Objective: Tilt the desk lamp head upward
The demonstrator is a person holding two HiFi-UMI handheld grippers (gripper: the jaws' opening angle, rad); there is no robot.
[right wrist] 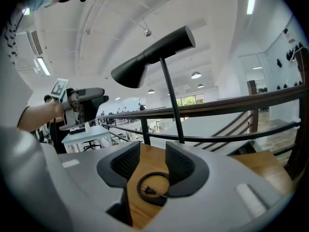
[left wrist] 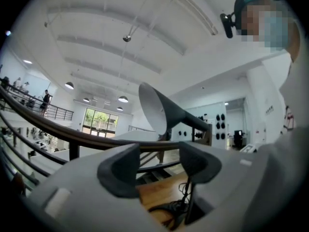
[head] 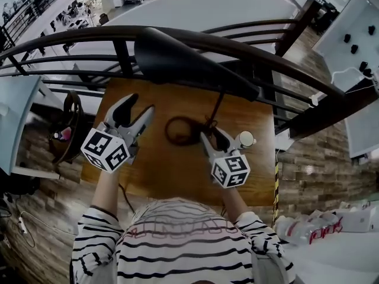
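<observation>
Left gripper (head: 140, 107) is loose, jaws apart w/ nothing in them. Right gripper (head: 215, 139) is the same, wide & empty. Both sit low over the wood counter (head: 177, 173), near the person.

The lamp head (head: 177, 58) is up high over the far side of the counter, on a thin pole (right wrist: 171, 100). Its wide mouth points left & looks a bit down, so the job is prob. not done yet.

The left gripper aims up at that wide end, prob. b/c that's the part to lift. The right one is by the pole & the curled cord (head: 180, 130), maybe to keep the lamp from tipping.
</observation>
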